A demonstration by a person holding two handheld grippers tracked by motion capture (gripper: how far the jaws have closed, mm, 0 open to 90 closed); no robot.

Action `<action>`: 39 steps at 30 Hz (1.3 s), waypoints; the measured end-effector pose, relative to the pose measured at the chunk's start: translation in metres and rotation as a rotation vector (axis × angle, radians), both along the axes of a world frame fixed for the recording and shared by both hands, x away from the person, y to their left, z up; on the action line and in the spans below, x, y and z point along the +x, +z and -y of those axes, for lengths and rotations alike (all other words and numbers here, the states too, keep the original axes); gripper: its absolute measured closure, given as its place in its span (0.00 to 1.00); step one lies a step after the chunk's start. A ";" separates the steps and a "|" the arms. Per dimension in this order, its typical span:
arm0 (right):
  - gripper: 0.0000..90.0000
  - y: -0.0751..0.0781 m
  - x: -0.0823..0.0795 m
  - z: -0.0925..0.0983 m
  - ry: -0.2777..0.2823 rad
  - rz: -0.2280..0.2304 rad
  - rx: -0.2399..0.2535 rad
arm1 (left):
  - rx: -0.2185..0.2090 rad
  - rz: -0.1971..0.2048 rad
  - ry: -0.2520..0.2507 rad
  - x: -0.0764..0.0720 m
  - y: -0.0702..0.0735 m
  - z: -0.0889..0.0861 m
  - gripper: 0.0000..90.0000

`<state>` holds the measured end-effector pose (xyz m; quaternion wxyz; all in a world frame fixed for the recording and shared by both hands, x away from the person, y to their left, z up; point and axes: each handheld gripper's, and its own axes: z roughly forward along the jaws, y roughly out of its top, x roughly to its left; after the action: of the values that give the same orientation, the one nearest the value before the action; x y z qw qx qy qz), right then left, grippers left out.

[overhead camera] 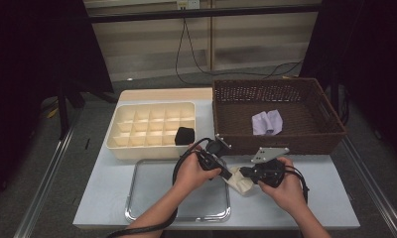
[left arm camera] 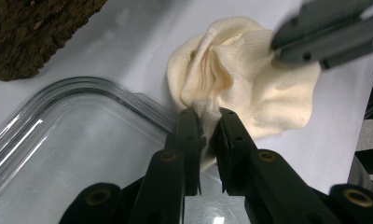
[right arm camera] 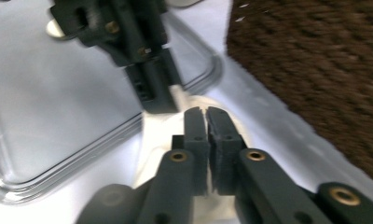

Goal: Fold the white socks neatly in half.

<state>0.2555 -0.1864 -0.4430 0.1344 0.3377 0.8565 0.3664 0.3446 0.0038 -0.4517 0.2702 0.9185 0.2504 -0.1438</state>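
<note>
The table (overhead camera: 112, 198) carries, at its far side, a brown wicker basket (overhead camera: 278, 144) at two o'clock with a lilac cloth (overhead camera: 267, 122) lying in it. A cream divider box (overhead camera: 152, 128) sits at eleven o'clock, a black bundle (overhead camera: 185, 135) filling one of its near right cells. A metal tray (overhead camera: 152, 196) lies at seven o'clock, in front of the box.

A cream sock (overhead camera: 241, 182) lies crumpled on the table just off the tray's right rim, at about five o'clock from the table's middle and near the basket's front wall. In the left gripper view the sock (left arm camera: 240, 79) spreads from twelve to two o'clock beyond the tray's (left arm camera: 72, 140) corner.

The left gripper (left arm camera: 208, 116) comes in over the tray's far right corner; its jaws stand nearly together, pinching a fold at the sock's near edge. The right gripper (right arm camera: 206, 112) meets the sock (right arm camera: 156, 122) from the opposite side, its jaws closed tight together, with cream cloth under them; whether they pinch any cloth I cannot tell. In the high view the left gripper (overhead camera: 225, 170) and right gripper (overhead camera: 243, 173) face each other across the sock.
</note>
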 end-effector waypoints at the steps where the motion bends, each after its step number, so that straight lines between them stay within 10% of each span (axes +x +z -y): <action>1: 1.00 -0.002 0.000 -0.001 0.003 -0.011 -0.003 | -0.006 -0.004 0.003 0.000 0.000 0.000 0.90; 18: 1.00 -0.025 0.006 0.003 0.024 -0.122 0.027 | -0.029 -0.048 -0.031 -0.003 0.020 0.004 0.91; 27: 1.00 -0.026 0.007 0.002 0.007 -0.129 0.033 | -0.061 0.002 -0.024 -0.004 0.017 -0.007 0.76; 39: 1.00 -0.026 0.007 0.001 -0.002 -0.129 0.031 | -0.033 -0.028 -0.008 -0.010 0.000 -0.024 0.74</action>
<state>0.2621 -0.1879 -0.4693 0.0743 0.3636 0.8573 0.3568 0.3349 0.0278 -0.4520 0.2810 0.9129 0.2481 -0.1617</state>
